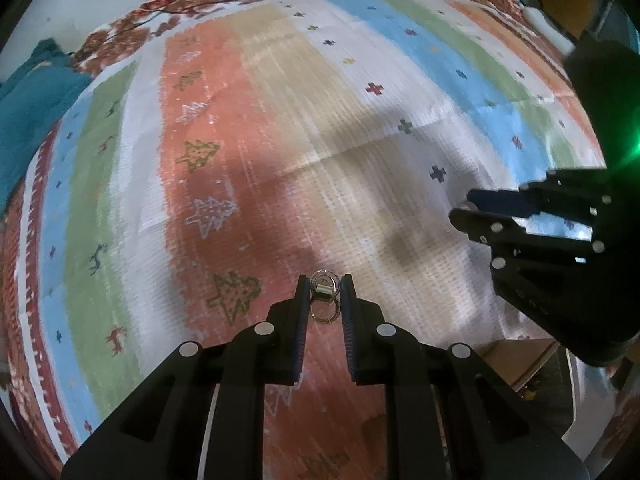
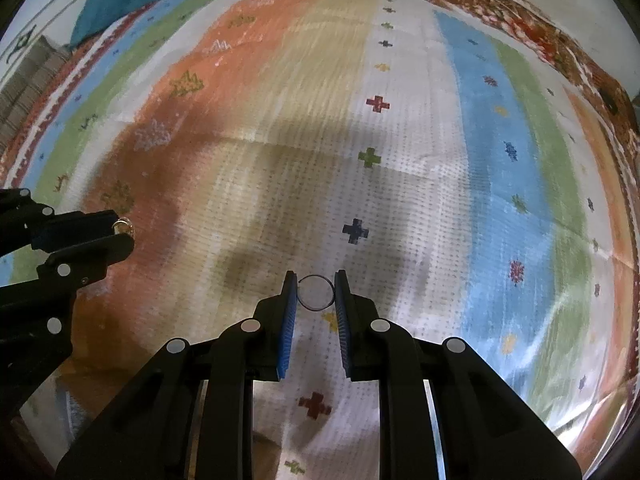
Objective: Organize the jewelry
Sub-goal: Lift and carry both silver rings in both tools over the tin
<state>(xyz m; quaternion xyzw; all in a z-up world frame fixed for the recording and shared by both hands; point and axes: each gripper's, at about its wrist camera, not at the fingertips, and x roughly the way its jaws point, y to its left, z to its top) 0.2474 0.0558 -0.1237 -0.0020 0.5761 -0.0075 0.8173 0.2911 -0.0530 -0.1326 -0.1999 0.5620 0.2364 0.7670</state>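
Observation:
My left gripper [image 1: 325,286] is shut on a small cluster of metal rings [image 1: 325,294], one silvery with a barrel bead and one gold-toned just below it. It is held above the striped mat [image 1: 280,120]. My right gripper [image 2: 316,290] is shut on a thin dark wire hoop [image 2: 316,293], held upright between the fingertips above the mat's white stripe. In the left wrist view the right gripper [image 1: 466,210] is at the right. In the right wrist view the left gripper [image 2: 122,232] is at the left with the shiny rings [image 2: 125,227] at its tips.
The striped mat [image 2: 400,160] has tree, deer and cross motifs and lies over a leaf-print cloth [image 1: 140,20]. A teal cloth [image 1: 28,92] lies at the far left. A cardboard box [image 1: 516,360] shows past the mat's near right edge.

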